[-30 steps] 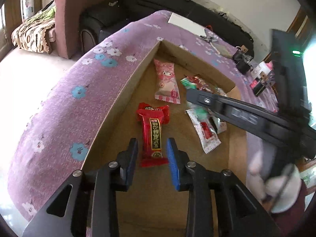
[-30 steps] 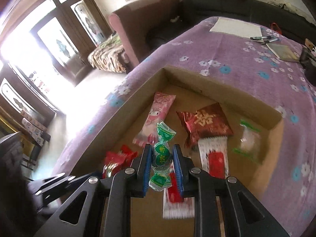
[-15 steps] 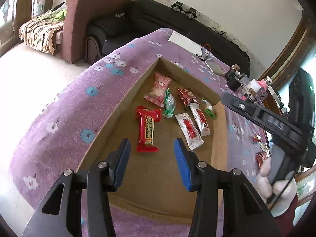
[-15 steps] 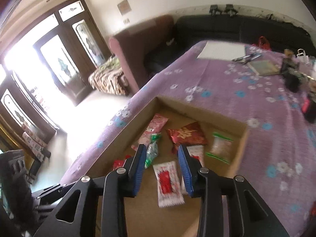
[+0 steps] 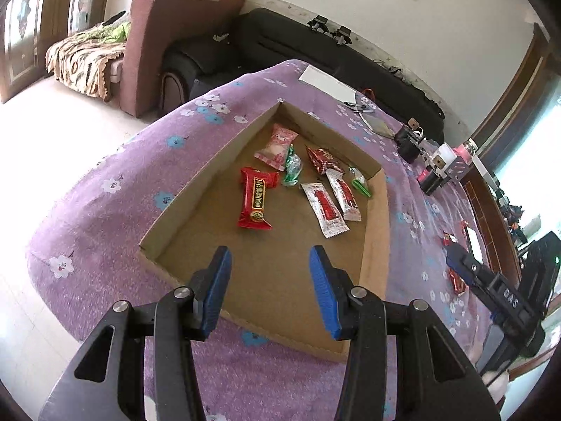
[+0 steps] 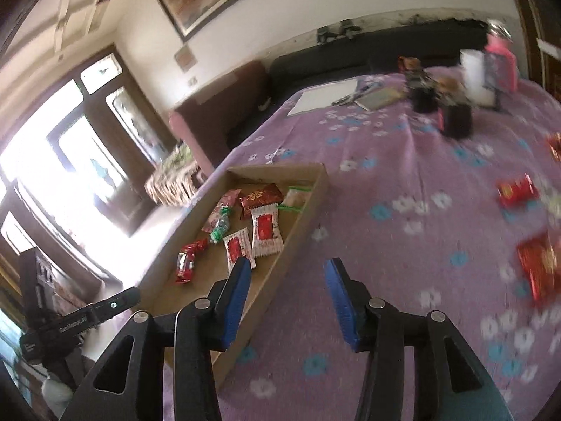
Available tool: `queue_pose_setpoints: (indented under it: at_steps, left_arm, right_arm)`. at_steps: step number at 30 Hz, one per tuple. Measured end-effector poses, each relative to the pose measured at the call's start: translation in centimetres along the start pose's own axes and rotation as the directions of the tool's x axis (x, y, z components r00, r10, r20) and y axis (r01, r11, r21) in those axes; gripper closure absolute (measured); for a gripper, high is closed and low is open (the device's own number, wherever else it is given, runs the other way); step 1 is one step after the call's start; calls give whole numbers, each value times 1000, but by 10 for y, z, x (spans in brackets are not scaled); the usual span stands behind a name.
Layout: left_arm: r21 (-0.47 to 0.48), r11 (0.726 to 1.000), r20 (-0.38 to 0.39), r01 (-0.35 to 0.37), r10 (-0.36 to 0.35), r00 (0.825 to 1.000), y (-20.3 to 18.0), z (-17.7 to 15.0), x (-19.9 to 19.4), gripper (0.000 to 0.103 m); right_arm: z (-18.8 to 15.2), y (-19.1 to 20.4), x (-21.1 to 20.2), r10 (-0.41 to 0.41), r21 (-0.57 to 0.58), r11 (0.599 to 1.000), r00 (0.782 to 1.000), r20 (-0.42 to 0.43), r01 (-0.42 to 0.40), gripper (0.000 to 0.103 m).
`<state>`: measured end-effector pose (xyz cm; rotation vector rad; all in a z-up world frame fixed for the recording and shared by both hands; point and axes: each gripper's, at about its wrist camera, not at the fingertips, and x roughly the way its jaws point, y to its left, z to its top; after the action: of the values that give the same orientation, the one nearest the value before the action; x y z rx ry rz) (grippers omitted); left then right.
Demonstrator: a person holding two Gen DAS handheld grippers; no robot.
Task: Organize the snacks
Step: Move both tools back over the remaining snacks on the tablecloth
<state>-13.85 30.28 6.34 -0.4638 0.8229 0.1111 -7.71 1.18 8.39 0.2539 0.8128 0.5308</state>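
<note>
A shallow cardboard tray [image 5: 210, 175] [image 6: 305, 210] lies on the purple flowered tablecloth and holds several snack packets: a red bar [image 5: 256, 199] [image 6: 187, 259], a pink packet [image 5: 278, 145], a green candy [image 5: 292, 170] [image 6: 220, 226], two white-and-red sachets [image 5: 324, 208] [image 6: 266, 229] and a dark red packet [image 5: 324, 159] [image 6: 261, 196]. My left gripper [image 5: 270, 284] is open and empty above the tray's near end. My right gripper [image 6: 287, 298] is open and empty over the cloth by the tray's right wall. Loose red packets [image 6: 517, 189] [image 6: 538, 266] lie on the cloth to the right.
Small black and white devices [image 5: 433, 165] [image 6: 455, 119], a notebook [image 6: 377, 98] and a sheet of paper [image 5: 326, 82] sit at the table's far end. A maroon armchair [image 5: 168, 35] and black sofa stand beyond. The right gripper's body [image 5: 505, 301] shows at the right.
My right gripper let go of the green candy in the tray, opened and swung right over the cloth. My left gripper opened wider and pulled back from the red bar.
</note>
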Motion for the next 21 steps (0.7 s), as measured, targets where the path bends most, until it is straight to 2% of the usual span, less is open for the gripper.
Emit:
queue_pose_setpoints:
  at_steps: [4,9,21]
  left_arm:
    - [13,1000,-3,0,0,1000,-9,-6,0,59]
    - [23,1000,-12,3,-3,1000,-18,-13,0,59]
    - [64,998,-13,6,-5,1000,-38,-20,-3,59]
  right_arm:
    - [-14,-4,-15,0,21,1000,1000,31,-1,55]
    - [-24,-6,-20,-8,12,1000,1000,26,8,55]
    - [-35,-38,-46,-30,74,997,998,60,25,55]
